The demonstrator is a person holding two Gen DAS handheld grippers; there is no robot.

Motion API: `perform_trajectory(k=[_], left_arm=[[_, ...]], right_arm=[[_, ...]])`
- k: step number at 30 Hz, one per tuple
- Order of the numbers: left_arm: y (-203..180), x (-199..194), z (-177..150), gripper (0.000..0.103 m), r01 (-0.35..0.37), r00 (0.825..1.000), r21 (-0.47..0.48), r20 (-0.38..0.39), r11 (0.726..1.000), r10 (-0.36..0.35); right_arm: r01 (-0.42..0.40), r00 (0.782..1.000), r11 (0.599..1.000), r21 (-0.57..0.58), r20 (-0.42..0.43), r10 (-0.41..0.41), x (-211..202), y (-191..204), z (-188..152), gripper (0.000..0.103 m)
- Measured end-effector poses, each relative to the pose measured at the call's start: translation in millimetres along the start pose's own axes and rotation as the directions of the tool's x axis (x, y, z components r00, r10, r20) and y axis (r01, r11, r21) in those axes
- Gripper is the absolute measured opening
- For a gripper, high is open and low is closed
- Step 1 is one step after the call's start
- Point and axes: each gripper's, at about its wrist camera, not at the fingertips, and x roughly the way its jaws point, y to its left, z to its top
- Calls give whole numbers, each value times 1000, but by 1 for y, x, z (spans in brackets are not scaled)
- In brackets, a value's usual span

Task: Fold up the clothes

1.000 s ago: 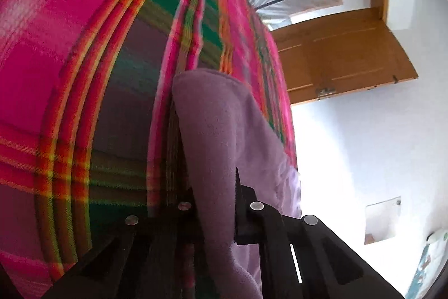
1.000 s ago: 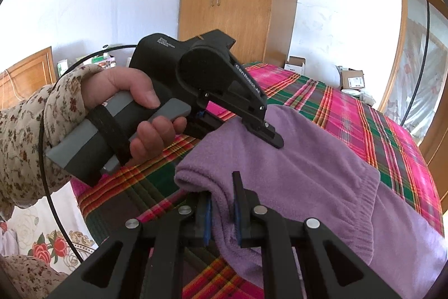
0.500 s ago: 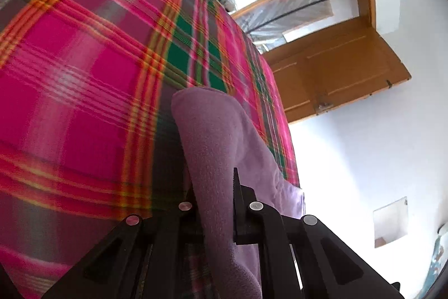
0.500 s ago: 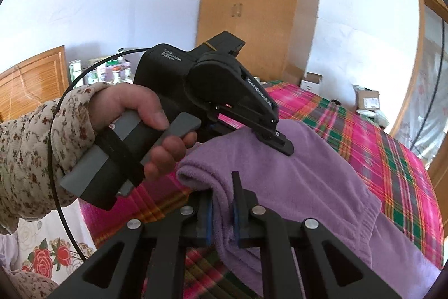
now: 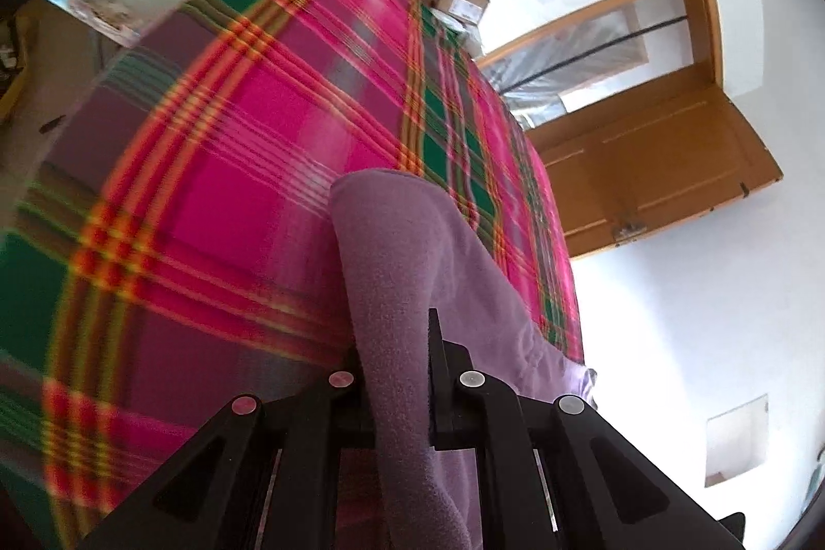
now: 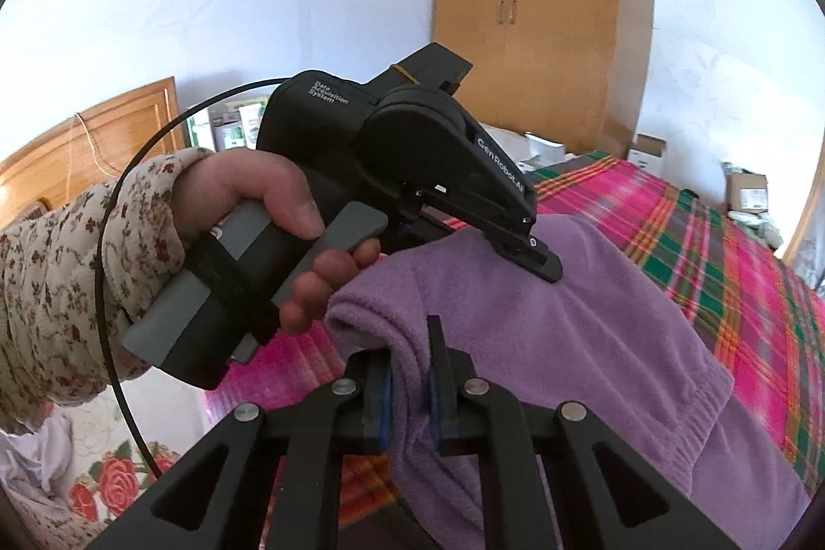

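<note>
Purple fleece garment [image 6: 593, 344] lifted over plaid bedspread [image 6: 722, 251], one folded edge pinched in right gripper [image 6: 410, 390], another clamped by left gripper [image 5: 397, 375], person's hand [image 6: 258, 210] squeezing its handle, wooden wardrobe [image 6: 536, 9] behind

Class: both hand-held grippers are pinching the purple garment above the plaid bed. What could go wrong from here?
1. The garment is thick; the right hand-held gripper pinches only its edge, so it may slip.
2. The left hand-held gripper also holds a narrow strip; uneven pulling could skew the fold.
</note>
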Motion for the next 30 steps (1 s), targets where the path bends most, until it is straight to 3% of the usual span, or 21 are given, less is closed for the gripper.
perform_trajectory(k=[6,9,13,16,19,24,27,30], left_arm=[[11,5,3,12,-43,998,-7,-35,999,43],[13,12,11,17,-45,999,-22,-26,999,44],[4,6,5,26,-96,995,-14,-25,995,96],[-9,-6,4,48,-160,987,12,-5,987,160],[-19,-18,6,50,-197,980,18,31,980,197],[-36,-49,-5,51,-295,948,20,134,955,290],[-53,-58,-17,51,-326,932,51,184,944,312],[-80,-55,-31,52,-367,914,109,225,924,336]], right_arm=[[-41,998,999,27,-46,42,11,-1,-3,11],[-59,996,996,68,-67,64,14,-6,-5,12],[-64,993,995,78,-92,71,26,-20,-4,14],[-61,991,996,69,-114,69,31,-27,-4,25],[-56,989,997,45,-133,61,25,-26,-9,38],[-101,983,994,51,-149,107,-7,-36,-26,38],[-80,987,994,76,-136,90,-35,-51,-41,38],[-32,993,985,171,-107,51,-69,-78,-57,38]])
